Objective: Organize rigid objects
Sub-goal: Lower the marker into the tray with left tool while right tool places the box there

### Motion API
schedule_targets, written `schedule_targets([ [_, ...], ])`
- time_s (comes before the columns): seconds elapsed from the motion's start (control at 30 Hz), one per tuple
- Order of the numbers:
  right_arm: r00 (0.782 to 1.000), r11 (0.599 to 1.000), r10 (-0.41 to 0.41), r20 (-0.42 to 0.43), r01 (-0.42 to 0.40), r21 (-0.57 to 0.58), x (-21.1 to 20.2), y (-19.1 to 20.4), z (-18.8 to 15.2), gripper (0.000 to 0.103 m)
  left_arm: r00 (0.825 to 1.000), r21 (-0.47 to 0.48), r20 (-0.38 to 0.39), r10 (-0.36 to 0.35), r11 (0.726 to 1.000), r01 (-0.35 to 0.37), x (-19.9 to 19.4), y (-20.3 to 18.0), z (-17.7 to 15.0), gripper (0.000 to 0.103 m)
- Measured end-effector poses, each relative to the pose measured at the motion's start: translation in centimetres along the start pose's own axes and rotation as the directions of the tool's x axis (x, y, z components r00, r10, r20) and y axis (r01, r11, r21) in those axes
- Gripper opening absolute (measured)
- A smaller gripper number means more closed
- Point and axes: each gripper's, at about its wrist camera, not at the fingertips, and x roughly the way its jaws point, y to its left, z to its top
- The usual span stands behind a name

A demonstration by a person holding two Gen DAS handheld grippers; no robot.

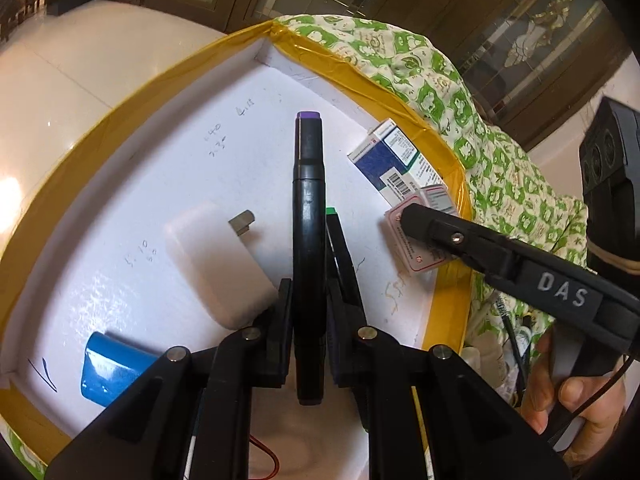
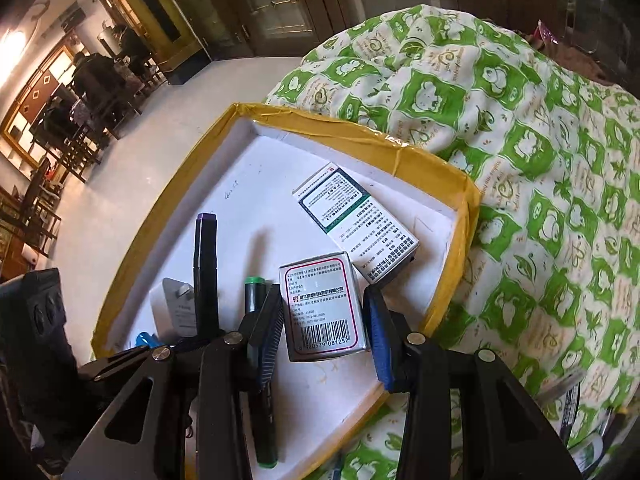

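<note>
We see our right gripper [image 2: 326, 330] with its fingers [image 2: 270, 338] on either side of a small silver box [image 2: 322, 306] inside the yellow-edged tray [image 2: 448, 176]. Left of the box lie a green-capped marker [image 2: 256, 300] and a purple-capped marker [image 2: 205, 276]; beyond it rests a larger white box [image 2: 356, 220].

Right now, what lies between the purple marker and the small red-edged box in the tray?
A green-capped marker lies between the purple marker and the red-edged box, clearest in the right wrist view.

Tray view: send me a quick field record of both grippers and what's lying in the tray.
left gripper: shut on black marker with purple cap
right gripper: astride small pink-bordered white box, pads look clear of it
tray: white floor, yellow taped rim
lying in tray: green-capped black marker, white charger plug, blue cylinder, blue-and-white medicine carton
</note>
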Motion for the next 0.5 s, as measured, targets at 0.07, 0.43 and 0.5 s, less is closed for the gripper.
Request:
schedule_targets([
  [0.07,1.0,1.0,-0.012,-0.001,0.012,-0.016,0.3,0.3,-0.3,0.035,1.0,0.022,0.004,0.015,1.0,-0.015,0.0,-0.3,0.0,0.012],
  [0.43,1.0,0.999,-0.024,-0.005,0.024,-0.036,0.4,0.6,-1.0,0.046,0.999,0.064,0.027,0.043,0.997,-0.045,0.0,-0.8,0.0,0.013],
  [0.5,1.0,1.0,-0.004,0.002,0.004,-0.031,0.0,0.5,-1.1,0.049,0.999,0.064,0.03,0.04,0.997,-0.042,0.0,-0.7,0.0,0.014],
])
